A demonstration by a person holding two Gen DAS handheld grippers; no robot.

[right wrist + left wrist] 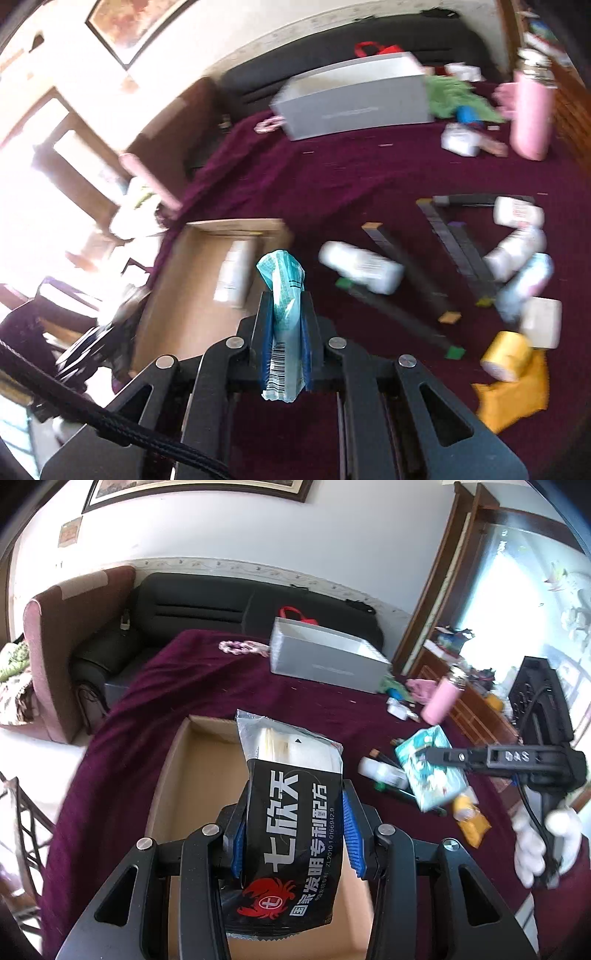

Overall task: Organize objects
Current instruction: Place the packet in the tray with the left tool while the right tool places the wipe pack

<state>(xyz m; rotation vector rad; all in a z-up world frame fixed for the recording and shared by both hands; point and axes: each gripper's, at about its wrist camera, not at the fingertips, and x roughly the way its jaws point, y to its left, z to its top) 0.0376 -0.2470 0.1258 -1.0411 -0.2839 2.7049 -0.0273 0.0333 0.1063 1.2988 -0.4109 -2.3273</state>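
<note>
My left gripper (295, 801) is shut on a black and clear packet (295, 834) with white characters and a red crab logo, held over an open cardboard box (207, 768) on the maroon tablecloth. In the right wrist view my right gripper (286, 299) is shut on a slim teal packet (282, 291) with a barcode, raised above the cloth beside the same cardboard box (177, 295), where a white carton (232, 273) lies inside. From the left wrist view the right gripper (430, 755) shows at the right with the teal packet (428, 768), carried by a white-gloved hand (535, 842).
A grey box (325, 657) and a pink bottle (439, 701) stand at the far side of the cloth. White bottles (362, 266), long dark sticks (458, 243), a yellow roll (506, 354) and a green cloth (454, 96) lie scattered at the right. A black sofa (207, 605) is behind.
</note>
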